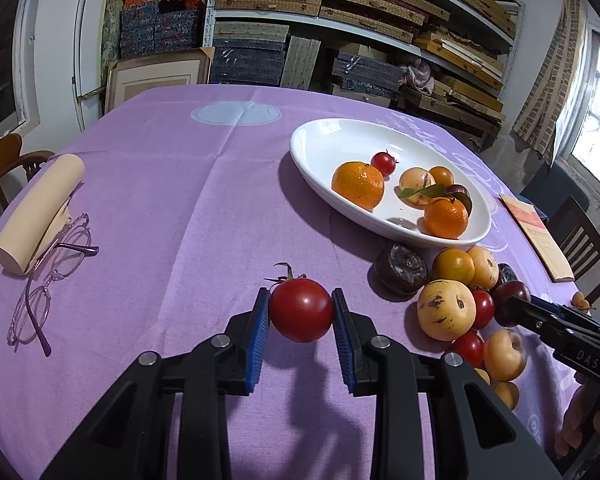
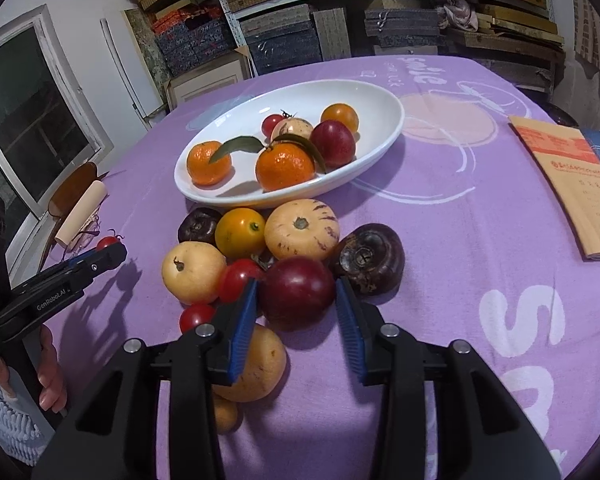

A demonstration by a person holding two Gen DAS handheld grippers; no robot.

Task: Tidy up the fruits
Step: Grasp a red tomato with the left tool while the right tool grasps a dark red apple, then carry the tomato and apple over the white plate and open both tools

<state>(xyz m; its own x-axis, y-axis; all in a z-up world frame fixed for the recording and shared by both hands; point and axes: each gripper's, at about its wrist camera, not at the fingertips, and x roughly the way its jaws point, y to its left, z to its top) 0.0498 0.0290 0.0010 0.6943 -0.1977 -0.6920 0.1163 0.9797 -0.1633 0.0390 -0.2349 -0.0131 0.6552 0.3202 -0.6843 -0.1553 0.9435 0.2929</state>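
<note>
Left hand-held gripper (image 2: pixel 104 254), marked "GenRobot.AI", grips a red tomato (image 1: pixel 301 309).

The left claw (image 2: pixel 100 258) reads "GenRobot.AI", the right claw (image 1: pixel 512 312) "DAS" (partly hidden).

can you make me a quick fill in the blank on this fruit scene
1. The left tool is shut on a red ____.
2. The white dish holds ____ oranges.
3. The right tool has a dark red plum between its ____ pads.
4. On the cloth beside the cream roll lies a pair of ____.

Missing words: tomato; two; blue; glasses
</note>
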